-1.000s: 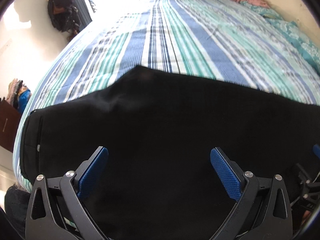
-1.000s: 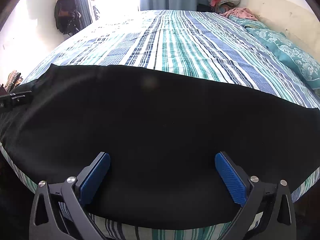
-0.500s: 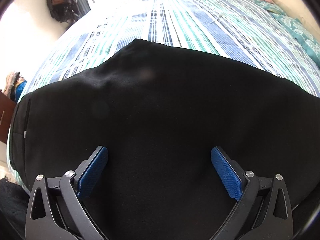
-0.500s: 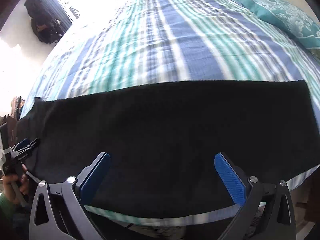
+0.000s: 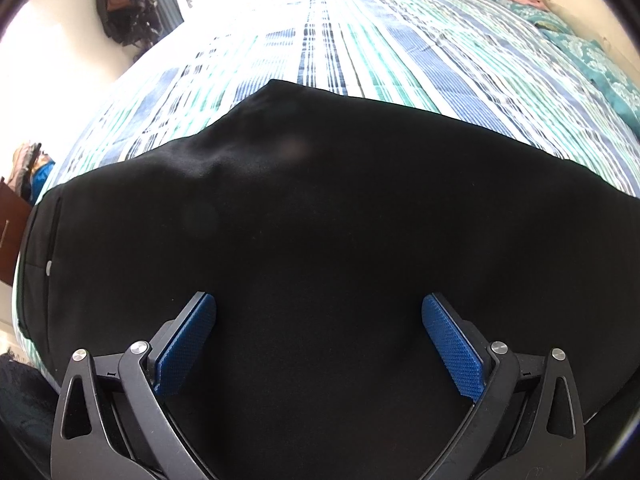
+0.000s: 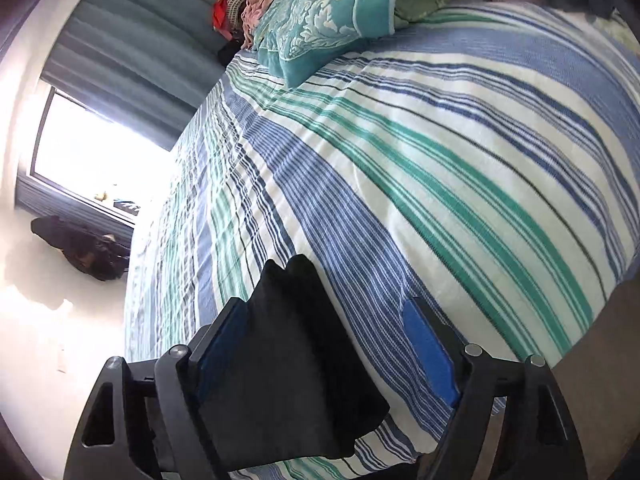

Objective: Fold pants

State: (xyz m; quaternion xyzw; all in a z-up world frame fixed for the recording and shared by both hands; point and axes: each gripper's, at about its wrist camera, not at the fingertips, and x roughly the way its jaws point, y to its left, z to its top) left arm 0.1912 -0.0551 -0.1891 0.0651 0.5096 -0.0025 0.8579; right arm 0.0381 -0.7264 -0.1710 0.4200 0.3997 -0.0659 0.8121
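Black pants (image 5: pixel 320 220) lie spread flat across the near edge of a striped bed (image 5: pixel 360 40). The waistband with a small button is at the far left. My left gripper (image 5: pixel 319 312) is open just above the upper pants, its blue pads wide apart and holding nothing. In the right wrist view, rolled sideways, my right gripper (image 6: pixel 326 320) is open at the leg end of the pants (image 6: pixel 288 352). The dark cloth lies between the pads, against the left pad, and is not pinched.
The blue, green and white striped sheet (image 6: pixel 440 180) covers the bed beyond the pants. Teal patterned pillows (image 6: pixel 320 20) and bunched clothes (image 6: pixel 236 0) sit at the head end. A dark bag (image 5: pixel 124 12) hangs on the wall by the bright window.
My right gripper has swung to the right end of the pants and rolled sideways, so the leg end now sits between its pads. My left gripper has barely moved.
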